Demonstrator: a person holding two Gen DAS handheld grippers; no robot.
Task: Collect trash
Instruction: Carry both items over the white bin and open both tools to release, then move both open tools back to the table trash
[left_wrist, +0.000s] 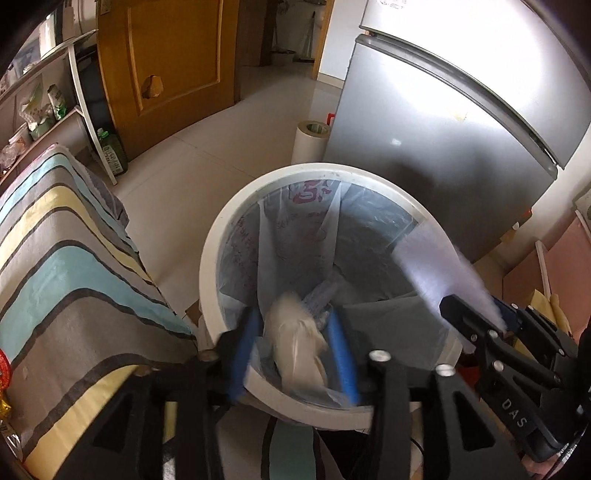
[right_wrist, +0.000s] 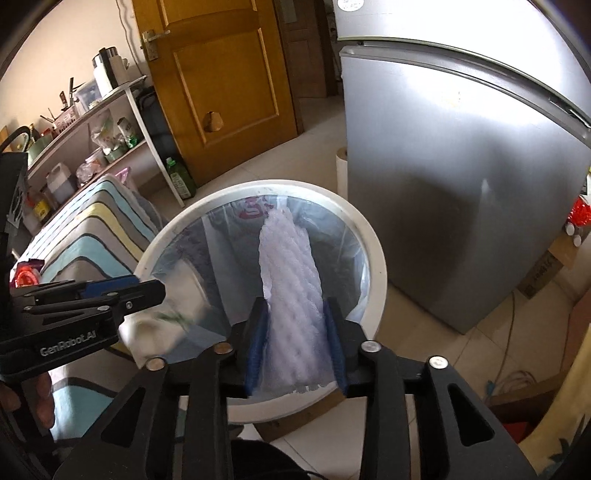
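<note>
A white round trash bin (left_wrist: 221, 240) lined with a clear blue bag stands on the floor, also in the right wrist view (right_wrist: 373, 251). My left gripper (left_wrist: 295, 343) is over the bin's near rim with a crumpled white tissue (left_wrist: 295, 332) between its blue pads; the tissue is blurred, and it also shows in the right wrist view (right_wrist: 159, 328). My right gripper (right_wrist: 295, 332) is shut on a white foam net sleeve (right_wrist: 288, 266) and holds it over the bin. The sleeve (left_wrist: 439, 266) and right gripper (left_wrist: 476, 321) show in the left wrist view.
A striped cloth-covered surface (left_wrist: 66, 266) lies left of the bin. A silver fridge (right_wrist: 461, 184) stands right behind it, with a paper roll (left_wrist: 310, 140) beside it. A wooden door (right_wrist: 221, 85) and a shelf rack (right_wrist: 92, 122) stand at the back.
</note>
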